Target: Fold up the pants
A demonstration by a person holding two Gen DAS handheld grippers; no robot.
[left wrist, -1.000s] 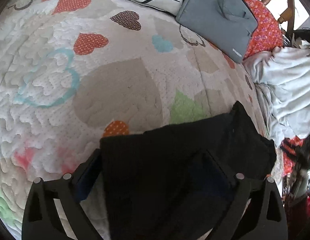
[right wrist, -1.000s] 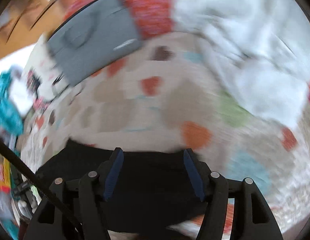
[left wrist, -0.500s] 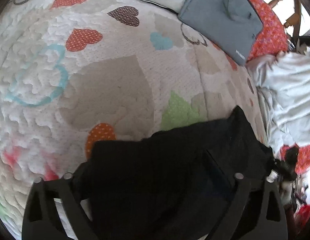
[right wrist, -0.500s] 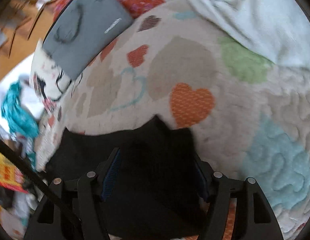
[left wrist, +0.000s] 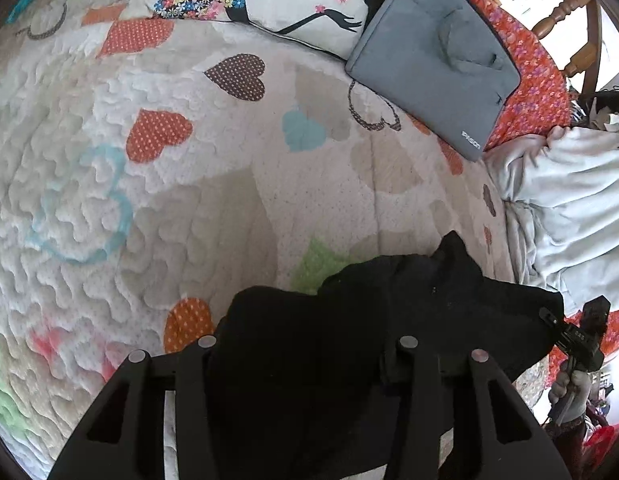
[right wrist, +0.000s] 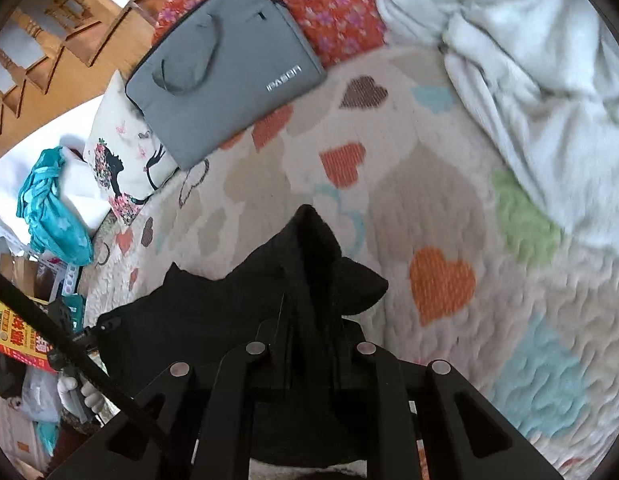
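Both grippers are closing on the black pants (left wrist: pixel 349 340), which lie bunched on the heart-print quilt (left wrist: pixel 189 200). Left gripper (left wrist: pixel 305 360): jaws narrowing with thick cloth between them, at six o'clock. Right gripper (right wrist: pixel 309 344): jaws nearly shut, pinching a raised fold. A grey laptop bag (right wrist: pixel 225 68) sits toward eleven o'clock.

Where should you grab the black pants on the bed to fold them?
Probably by the near edge, one corner in each gripper, coming from above and the near side. The black pants lie floppy on the quilt, so a middle pinch would just bunch them. Both grippers' jaws are closing on that edge now.
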